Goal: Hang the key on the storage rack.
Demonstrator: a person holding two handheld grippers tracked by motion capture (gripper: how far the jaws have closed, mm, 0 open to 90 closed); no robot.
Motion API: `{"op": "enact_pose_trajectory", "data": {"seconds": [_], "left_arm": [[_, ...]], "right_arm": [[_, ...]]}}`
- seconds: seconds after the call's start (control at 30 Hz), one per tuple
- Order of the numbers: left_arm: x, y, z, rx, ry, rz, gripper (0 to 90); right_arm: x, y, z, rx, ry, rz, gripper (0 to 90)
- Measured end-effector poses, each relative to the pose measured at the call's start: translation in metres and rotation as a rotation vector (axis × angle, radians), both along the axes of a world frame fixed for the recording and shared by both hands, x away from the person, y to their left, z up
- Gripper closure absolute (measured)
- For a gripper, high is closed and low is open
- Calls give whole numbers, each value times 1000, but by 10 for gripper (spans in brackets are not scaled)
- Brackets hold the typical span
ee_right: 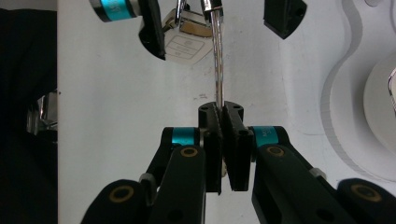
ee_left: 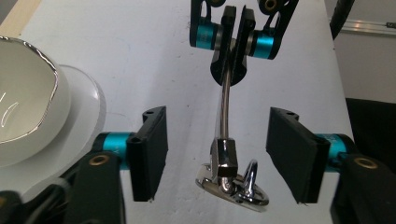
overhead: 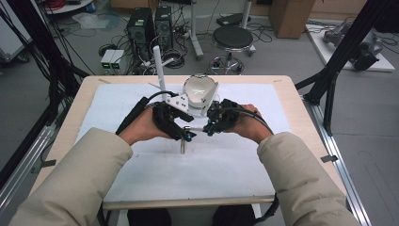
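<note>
My right hand-held gripper [ee_right: 223,140] was pinching the padlock's key [ee_left: 224,105] above the counter [overhead: 141,188]; the padlock [ee_left: 232,179] hung between my left hand-held gripper's [ee_left: 217,156] spread jaws. I feared an off-centre squeeze would swing the padlock or twist the key loose.

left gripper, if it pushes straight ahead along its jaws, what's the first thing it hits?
Most likely the right gripper, which faces it, shut on the thin stem of the metal hook. That hook's chrome head already hangs between the left gripper's open pads. Depth is hard to judge.
</note>
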State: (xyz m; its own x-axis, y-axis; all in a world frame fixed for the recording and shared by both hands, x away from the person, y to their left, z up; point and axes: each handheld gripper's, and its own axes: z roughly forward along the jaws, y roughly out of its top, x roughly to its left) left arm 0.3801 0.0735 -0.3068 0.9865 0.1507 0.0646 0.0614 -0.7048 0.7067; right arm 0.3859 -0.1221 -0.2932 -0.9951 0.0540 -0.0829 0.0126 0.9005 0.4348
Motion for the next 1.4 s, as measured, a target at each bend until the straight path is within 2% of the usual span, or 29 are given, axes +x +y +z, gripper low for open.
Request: {"op": "enact_pose_trajectory", "data": {"seconds": [0.07, 0.1, 0.17, 0.2, 0.23, 0.27, 0.33, 0.37, 0.47, 0.63, 0.77, 0.83, 0.87, 0.9, 0.93, 0.97, 1.03, 1.07, 1.1, 1.13, 1.27, 1.37, 1.4], "left_arm": [[0, 1, 0, 12, 1, 5, 470], [0, 1, 0, 20, -1, 5, 470], [0, 1, 0, 22, -1, 16, 555], [0, 1, 0, 25, -3, 15, 555], [-1, 2, 1, 27, -11, 10, 604], [-1, 2, 2, 38, -14, 5, 689], [-2, 2, 2, 35, -11, 2, 719], [-4, 1, 2, 38, -18, 6, 792], [-4, 1, 3, 60, -39, 10, 809], [-6, 0, 2, 64, -50, 16, 815], [-6, 0, 3, 66, -46, 15, 817], [-5, 1, 3, 60, -25, 26, 818], [-5, 1, 3, 60, -22, 27, 818], [-5, 2, 4, 63, -25, 21, 818], [-4, 2, 5, 59, -22, 28, 818], [-4, 3, 5, 57, -25, 35, 818], [-4, 4, 6, 45, -20, 47, 818], [-4, 5, 7, 47, -24, 43, 818], [-4, 7, 8, 47, -29, 46, 818], [-3, 8, 8, 47, -32, 47, 818], [-1, 16, 13, 17, -33, 82, 818], [2, 23, 16, -16, -36, 117, 818], [3, 25, 16, -21, -39, 121, 818]], "right_arm": [[0, -1, 0, 4, 0, -2, 874], [0, -1, 0, 4, 0, -2, 874], [0, -1, 1, 8, 0, 1, 874], [0, -1, 1, 8, 0, 1, 874], [0, -1, 1, 9, -4, 0, 874], [1, -1, 1, 11, -10, 2, 874], [1, -1, 0, 11, -6, -1, 874], [1, -1, 0, 9, -2, 2, 873], [0, -1, 1, 12, 0, 0, 874], [1, -1, 1, 17, -6, 5, 874], [2, -2, 2, 25, -3, 4, 872], [2, -3, 2, 35, -6, 12, 865], [2, -4, 2, 44, -8, 27, 792], [2, -4, 2, 44, -8, 27, 792], [1, -4, 1, 53, -27, 32, 714], [0, -4, 1, 80, -58, 38, 542], [-2, -5, 0, 121, -132, 5, 299], [-3, -8, -3, 154, -191, -58, 42], [-3, -8, -3, 154, -191, -58, 42], [-2, -10, -4, 175, -198, -86, 14], [0, -26, -3, 278, -170, -112, 13], [2, -44, -2, 343, -152, -164, 13], [2, -52, -1, 388, -149, -199, 13]]}}
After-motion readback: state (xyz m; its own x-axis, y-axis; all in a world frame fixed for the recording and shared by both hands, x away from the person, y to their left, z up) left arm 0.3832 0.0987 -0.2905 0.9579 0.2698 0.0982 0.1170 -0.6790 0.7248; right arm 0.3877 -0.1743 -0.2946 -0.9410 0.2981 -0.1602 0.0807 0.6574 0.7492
